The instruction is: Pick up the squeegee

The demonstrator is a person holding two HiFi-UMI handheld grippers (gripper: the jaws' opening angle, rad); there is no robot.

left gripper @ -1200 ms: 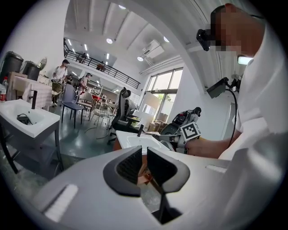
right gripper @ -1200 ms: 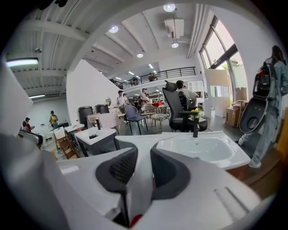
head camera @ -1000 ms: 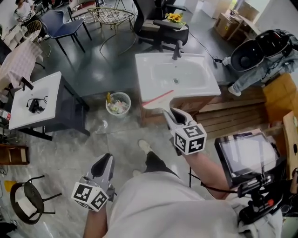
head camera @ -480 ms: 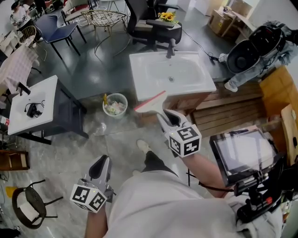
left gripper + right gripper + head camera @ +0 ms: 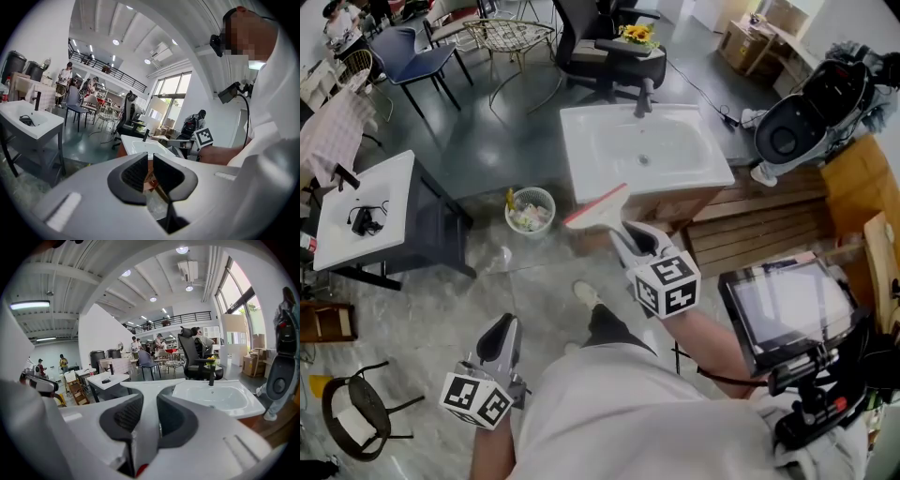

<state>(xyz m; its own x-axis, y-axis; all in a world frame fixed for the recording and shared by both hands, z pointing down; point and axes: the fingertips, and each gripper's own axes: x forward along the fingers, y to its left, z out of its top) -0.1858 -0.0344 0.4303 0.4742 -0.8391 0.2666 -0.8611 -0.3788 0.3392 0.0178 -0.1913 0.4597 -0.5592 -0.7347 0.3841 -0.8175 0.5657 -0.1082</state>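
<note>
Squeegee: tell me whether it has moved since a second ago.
Yes, slightly. The squeegee, clamped in the right gripper, lay across the front edge of the sink; now it hangs off that edge's left corner, lower in the head view.

A large open hall is serving as a lab or test studio, not a home. A white washbasin [image 5: 577,155] is standing alone on a wooden cabinet in the middle of a polished grey floor [image 5: 487,131], with wooden pallets [image 5: 750,234] lying beside it. Office chairs [image 5: 600,37], a small white table [image 5: 370,187], a waste bin [image 5: 551,202] and cardboard boxes [image 5: 750,37] are sitting around. A railed mezzanine [image 5: 183,317] is running overhead beneath ceiling lights [image 5: 183,249], tall windows [image 5: 234,291] are letting in daylight, and people [image 5: 136,345] are standing about.
</note>
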